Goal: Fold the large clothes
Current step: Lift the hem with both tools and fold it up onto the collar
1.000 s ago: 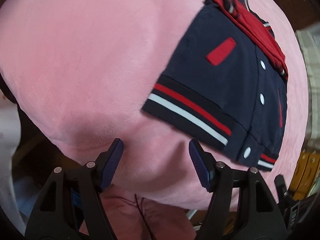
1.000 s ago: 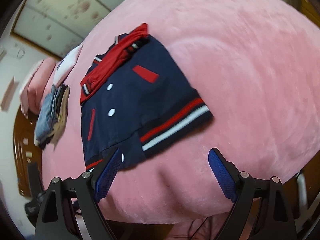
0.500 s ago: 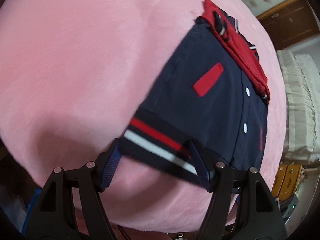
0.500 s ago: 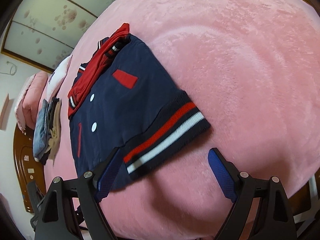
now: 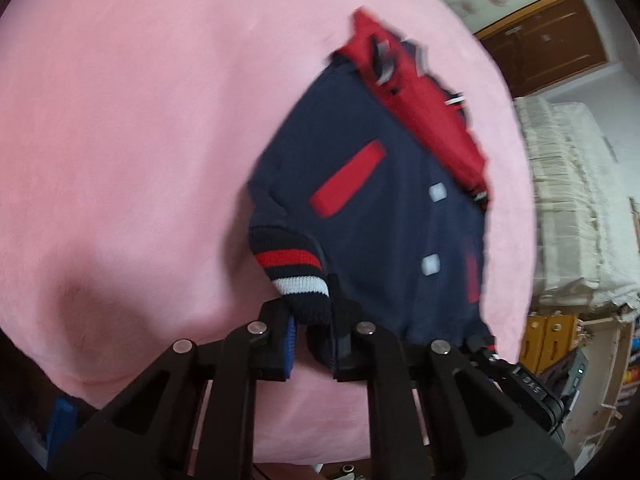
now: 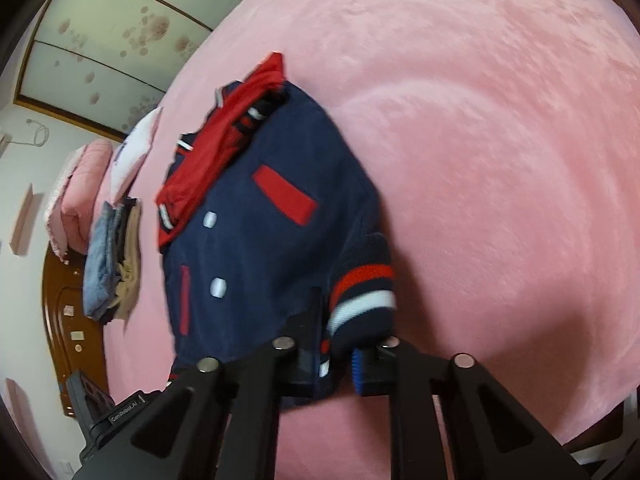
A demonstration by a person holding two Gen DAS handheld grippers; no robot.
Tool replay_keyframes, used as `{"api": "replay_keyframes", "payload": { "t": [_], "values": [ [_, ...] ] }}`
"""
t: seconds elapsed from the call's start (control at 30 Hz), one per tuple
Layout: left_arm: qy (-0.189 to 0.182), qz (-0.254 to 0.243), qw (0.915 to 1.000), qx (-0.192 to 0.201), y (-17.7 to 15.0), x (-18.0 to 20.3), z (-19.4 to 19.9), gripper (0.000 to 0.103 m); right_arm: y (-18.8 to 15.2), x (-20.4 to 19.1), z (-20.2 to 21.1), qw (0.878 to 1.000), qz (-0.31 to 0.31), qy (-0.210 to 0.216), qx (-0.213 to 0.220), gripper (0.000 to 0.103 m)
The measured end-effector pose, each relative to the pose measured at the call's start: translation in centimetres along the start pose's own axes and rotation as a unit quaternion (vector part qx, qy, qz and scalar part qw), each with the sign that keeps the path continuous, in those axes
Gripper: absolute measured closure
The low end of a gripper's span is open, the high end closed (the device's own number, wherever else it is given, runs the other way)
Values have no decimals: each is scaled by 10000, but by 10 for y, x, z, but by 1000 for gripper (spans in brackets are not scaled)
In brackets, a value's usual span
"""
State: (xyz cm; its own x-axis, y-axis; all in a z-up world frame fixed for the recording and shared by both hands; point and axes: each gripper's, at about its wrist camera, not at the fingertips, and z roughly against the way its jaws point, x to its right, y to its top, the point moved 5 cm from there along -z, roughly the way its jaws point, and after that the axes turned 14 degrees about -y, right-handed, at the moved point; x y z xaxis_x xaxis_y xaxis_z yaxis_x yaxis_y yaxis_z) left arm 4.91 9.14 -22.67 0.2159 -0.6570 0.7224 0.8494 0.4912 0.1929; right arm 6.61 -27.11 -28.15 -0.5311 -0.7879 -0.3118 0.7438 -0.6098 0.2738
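A navy jacket (image 5: 384, 216) with red sleeves, white snaps and a red, white and navy striped hem lies partly folded on a pink blanket (image 5: 120, 140). My left gripper (image 5: 314, 326) is shut on the jacket's striped hem (image 5: 292, 268), which is bunched and lifted off the blanket. In the right wrist view the same jacket (image 6: 260, 248) lies ahead, and my right gripper (image 6: 338, 354) is shut on the other bunched end of the striped hem (image 6: 362, 292).
The pink blanket (image 6: 500, 160) covers the bed. A stack of folded clothes (image 6: 112, 256) and pink pillows (image 6: 76, 192) lie at its far end by a wooden headboard (image 6: 64, 320). A white bedding pile (image 5: 572, 208) and wooden cabinet (image 5: 552, 40) stand beside the bed.
Both grippers moved forward onto the striped hem and closed on it. The hem went from lying flat to bunched and lifted at both ends.
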Motion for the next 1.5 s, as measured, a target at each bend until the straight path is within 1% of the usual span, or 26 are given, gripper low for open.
{"api": "replay_keyframes", "payload": {
  "t": [0.07, 0.13, 0.23, 0.33, 0.4, 0.53, 0.6, 0.7, 0.77, 0.87, 0.93, 0.97, 1.0, 1.03, 1.07, 1.1, 1.17, 1.2, 1.3, 1.4, 1.43, 1.47, 1.5],
  "values": [
    [-223, -133, 9997, 40, 11, 22, 10, 94, 8, -11, 11, 9998, -11, 176, 45, 94],
    [-502, -281, 9983, 70, 27, 47, 22, 94, 20, -26, 22, 9993, -31, 380, 55, 95],
    [-762, -504, 9958, 106, 57, 82, 33, 94, 40, -53, 42, 9981, 33, 552, 264, 95],
    [-847, -689, 9939, 127, 88, 105, 39, 94, 63, -80, 60, 9959, 43, 727, 542, 95],
    [-965, -739, 9922, 278, 116, 116, 46, 94, 81, -96, 71, 9937, -11, 825, 761, 95],
    [-1026, -789, 9904, 482, 155, 127, 49, 94, 112, -122, 78, 9906, -119, 919, 1009, 95],
    [-923, -827, 9909, 523, 172, 129, 41, 94, 130, -134, 74, 9897, -136, 876, 1120, 95],
    [-605, -769, 9944, 407, 191, 125, 18, 94, 156, -147, 56, 9903, -95, 806, 1128, 95],
    [-476, -806, 9947, 429, 200, 122, 1, 94, 172, -157, 38, 9926, 4, 600, 1053, 95],
    [-240, -838, 9950, 491, 218, 118, -23, 94, 193, -173, 15, 9937, 189, 337, 1051, 94],
    [-102, -703, 9964, 465, 228, 117, -37, 92, 204, -179, -4, 9952, 254, 127, 933, 88],
    [-38, -666, 9968, 434, 232, 117, -43, 86, 213, -182, -12, 9964, 224, -24, 815, 81],
    [23, -651, 9970, 413, 234, 117, -50, 82, 220, -183, -19, 9968, 191, -146, 765, 70],
    [142, -670, 9968, 401, 235, 117, -56, 70, 228, -185, -22, 9964, 188, -231, 789, 65],
    [248, -727, 9961, 432, 235, 118, -56, 57, 235, -188, -22, 9954, 238, -273, 886, 57],
    [373, -819, 9946, 514, 235, 119, -58, 51, 239, -187, -24, 9945, 310, -297, 950, 49],
    [532, -1004, 9912, 676, 235, 122, -55, 37, 248, -192, -26, 9919, 558, -428, 1061, 40],
    [568, -1039, 9905, 693, 235, 122, -54, 34, 250, -192, -28, 9910, 673, -465, 1056, 40],
    [780, -976, 9912, 432, 234, 108, -63, 33, 249, -182, -36, 9899, 931, -534, 922, 40],
    [1186, -815, 9895, 156, 231, 85, -75, 33, 245, -166, -50, 9869, 1216, -691, 799, 40],
    [1320, -743, 9884, 85, 230, 77, -78, 34, 239, -159, -58, 9847, 1391, -764, 720, 40],
    [1402, -674, 9878, -16, 229, 68, -83, 38, 237, -155, -67, 9816, 1593, -864, 601, 40],
    [1418, -633, 9878, -113, 228, 62, -87, 40, 231, -149, -77, 9785, 1774, -939, 475, 40]
  ]
}}
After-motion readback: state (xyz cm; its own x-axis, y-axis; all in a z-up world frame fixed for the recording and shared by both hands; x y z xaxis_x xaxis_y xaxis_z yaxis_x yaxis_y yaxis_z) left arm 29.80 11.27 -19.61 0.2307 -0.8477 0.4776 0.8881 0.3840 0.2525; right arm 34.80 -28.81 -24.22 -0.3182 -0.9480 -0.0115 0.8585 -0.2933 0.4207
